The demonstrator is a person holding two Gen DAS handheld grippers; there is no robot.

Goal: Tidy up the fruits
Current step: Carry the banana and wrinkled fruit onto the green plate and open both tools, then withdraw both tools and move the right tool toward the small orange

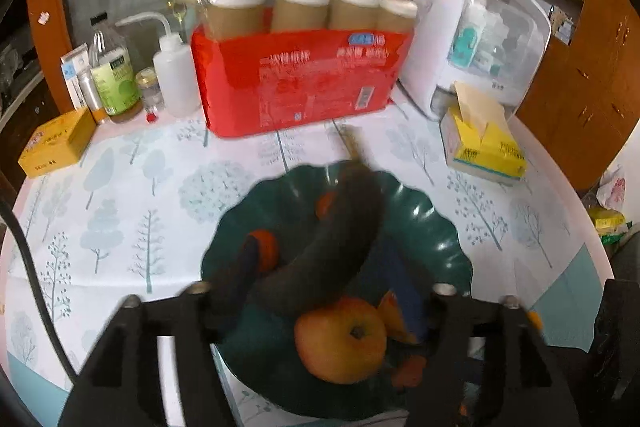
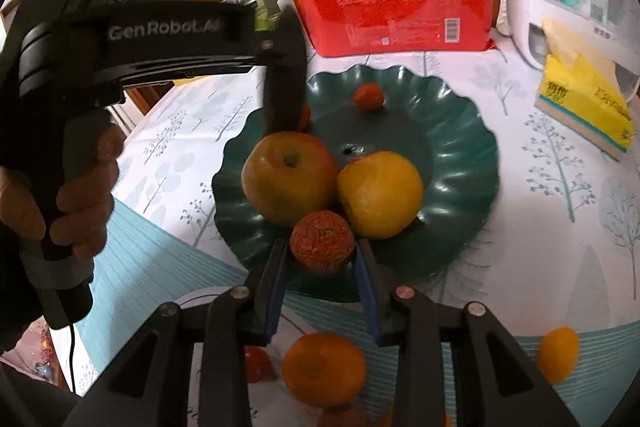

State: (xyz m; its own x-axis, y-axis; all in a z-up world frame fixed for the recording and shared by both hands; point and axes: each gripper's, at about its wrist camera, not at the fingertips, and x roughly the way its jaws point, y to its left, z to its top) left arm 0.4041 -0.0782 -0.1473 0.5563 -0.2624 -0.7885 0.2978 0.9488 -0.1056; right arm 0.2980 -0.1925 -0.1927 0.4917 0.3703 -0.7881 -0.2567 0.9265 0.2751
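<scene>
Far left of the table, in the left wrist view: yellow box (image 1: 56, 146), green-labelled bottle (image 1: 112, 75), white squeeze bottle (image 1: 174, 75). Far centre: red pack of paper cups (image 1: 304, 67). Far right: white cabinet (image 1: 484, 39) with a yellow tissue pack (image 1: 484, 143) in front of it. Centre, near: green scalloped plate (image 2: 460, 147) on the tree-print tablecloth (image 2: 560, 207). Left gripper (image 1: 316, 267) – fingers spread apart over the plate with a dark, blurred banana (image 1: 332, 239) between them; whether the fingers touch it cannot be told. On the plate, left to right in the right wrist view: apple (image 2: 290, 177), wrinkled red fruit (image 2: 322, 242) at the near rim, yellow orange (image 2: 380, 194); a small red fruit (image 2: 369, 97) sits at the far side. Right gripper (image 2: 322, 259) – blue-padded fingers closed against both sides of the wrinkled red fruit. On the cloth nearer than the plate: an orange tangerine (image 2: 323, 369) under the right gripper, and a small orange fruit (image 2: 558, 354) well to the right.
</scene>
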